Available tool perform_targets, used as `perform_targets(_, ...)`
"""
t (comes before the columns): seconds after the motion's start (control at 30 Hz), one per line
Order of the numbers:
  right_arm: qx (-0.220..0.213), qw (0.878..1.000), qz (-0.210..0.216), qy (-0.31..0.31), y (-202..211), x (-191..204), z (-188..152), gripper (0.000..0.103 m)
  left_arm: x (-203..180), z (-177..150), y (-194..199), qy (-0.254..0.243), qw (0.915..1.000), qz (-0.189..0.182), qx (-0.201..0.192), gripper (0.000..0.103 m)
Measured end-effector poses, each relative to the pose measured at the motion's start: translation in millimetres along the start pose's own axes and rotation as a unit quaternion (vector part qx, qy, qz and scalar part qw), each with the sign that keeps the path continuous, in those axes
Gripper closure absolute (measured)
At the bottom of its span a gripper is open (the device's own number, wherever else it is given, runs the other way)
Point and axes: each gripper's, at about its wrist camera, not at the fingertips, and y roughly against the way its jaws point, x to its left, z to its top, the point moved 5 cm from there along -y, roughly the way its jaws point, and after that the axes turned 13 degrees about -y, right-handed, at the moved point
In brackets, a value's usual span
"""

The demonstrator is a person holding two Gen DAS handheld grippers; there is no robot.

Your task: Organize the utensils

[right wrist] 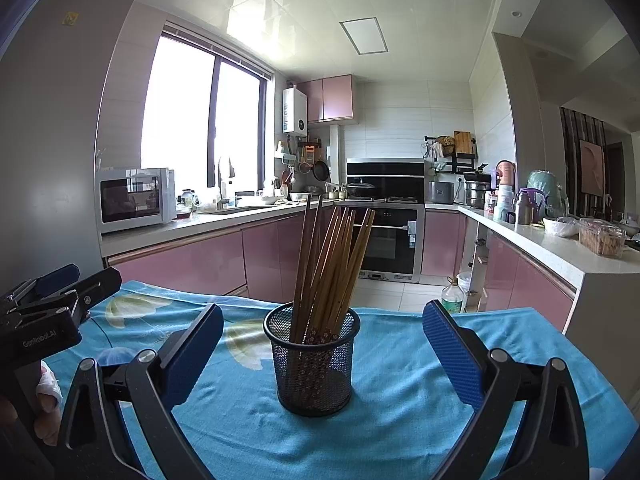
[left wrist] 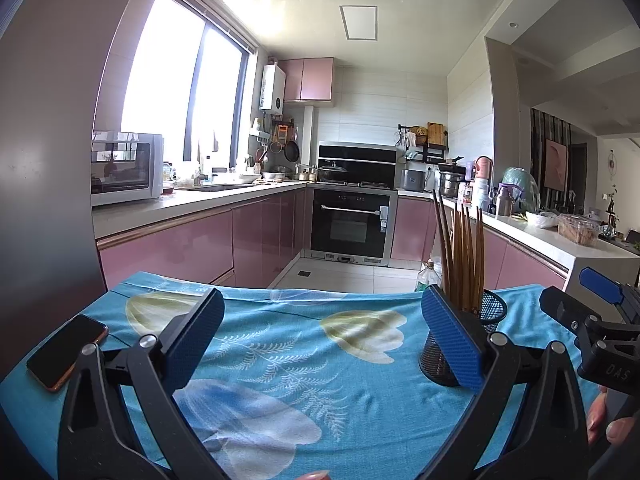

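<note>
A black mesh holder [right wrist: 314, 364] stands upright on the blue flowered cloth [right wrist: 400, 380], with several brown chopsticks [right wrist: 332, 268] fanned out in it. It sits straight ahead of my right gripper [right wrist: 322, 340], centred between the wide-open blue pads, which hold nothing. In the left wrist view the same holder [left wrist: 490, 312] and chopsticks [left wrist: 464, 256] show partly hidden behind my right-hand pad. My left gripper [left wrist: 322, 332] is open and empty over bare cloth [left wrist: 300, 340], left of the holder. The other gripper shows at the right edge of the left wrist view and the left edge of the right wrist view.
A dark phone [left wrist: 66, 352] lies on the cloth at the left edge. Beyond the table's far edge is a kitchen floor with a plastic bottle [right wrist: 452, 296], pink cabinets and an oven [right wrist: 386, 240]. A white counter corner [right wrist: 600, 276] stands at right. A person's fingers [left wrist: 608, 420] grip the handles.
</note>
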Motion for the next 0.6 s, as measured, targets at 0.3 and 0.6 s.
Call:
perform_targets(0.3, 0.0, 1.0, -0.001, 0.0, -0.2, -0.5, 0.1, 0.006, -0.1, -0.9, -0.1, 0.001, 1.0, -0.002, -0.001, 0.006)
perform_targets(0.6, 0.0, 1.0, 0.0, 0.0, -0.1, -0.7, 0.2, 0.006, -0.7, -1.7, -0.3, -0.001, 1.0, -0.002, 0.0, 0.006)
